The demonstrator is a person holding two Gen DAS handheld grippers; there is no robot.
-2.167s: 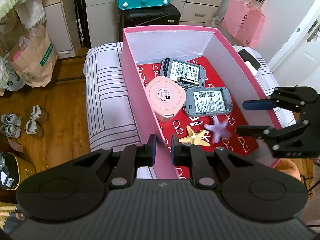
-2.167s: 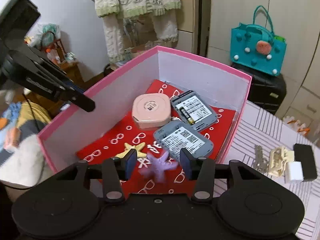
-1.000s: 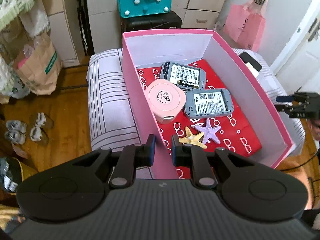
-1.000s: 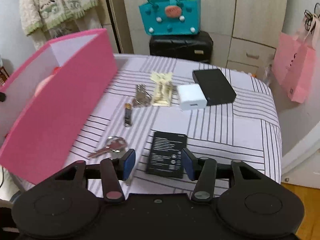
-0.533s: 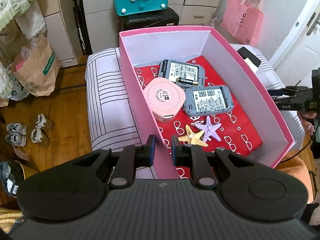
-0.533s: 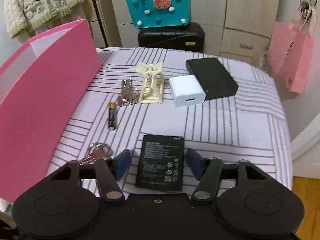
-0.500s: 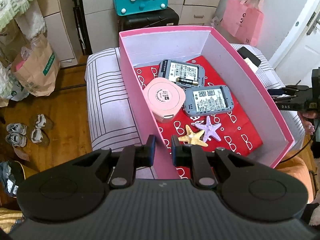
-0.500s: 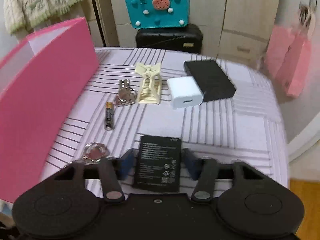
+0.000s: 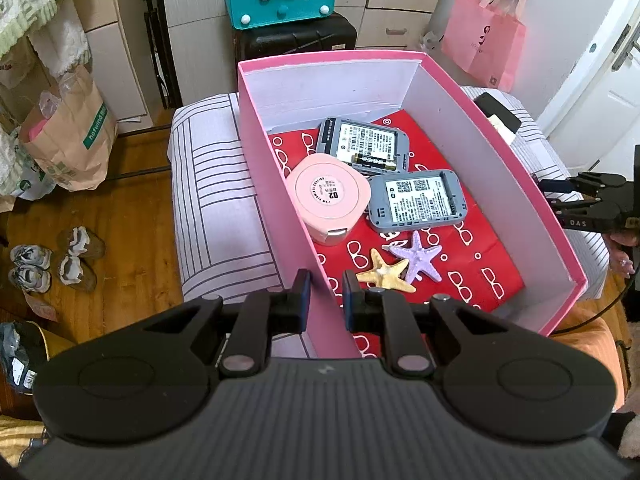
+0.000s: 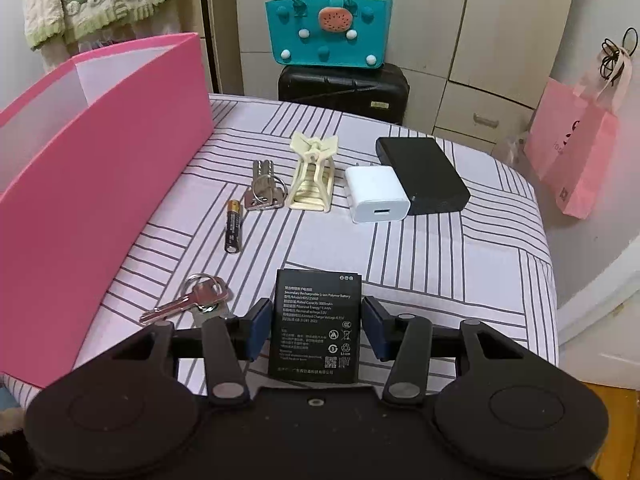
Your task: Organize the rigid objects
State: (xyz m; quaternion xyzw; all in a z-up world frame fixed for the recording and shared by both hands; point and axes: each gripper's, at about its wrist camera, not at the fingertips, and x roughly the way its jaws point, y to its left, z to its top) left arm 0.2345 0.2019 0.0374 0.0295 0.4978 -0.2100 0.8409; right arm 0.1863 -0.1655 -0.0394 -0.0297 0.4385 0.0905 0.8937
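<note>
On the striped cloth (image 10: 420, 248), my right gripper (image 10: 316, 332) straddles a flat black battery (image 10: 316, 324), fingers wide, not touching. My left gripper (image 9: 324, 300) pinches the pink cardboard box (image 9: 276, 184) wall.

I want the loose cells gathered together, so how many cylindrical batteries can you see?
2. One battery lies inside the pink box, on top of the far grey device. The other battery lies on the striped cover, beside the bunch of keys. More may be hidden.
</note>
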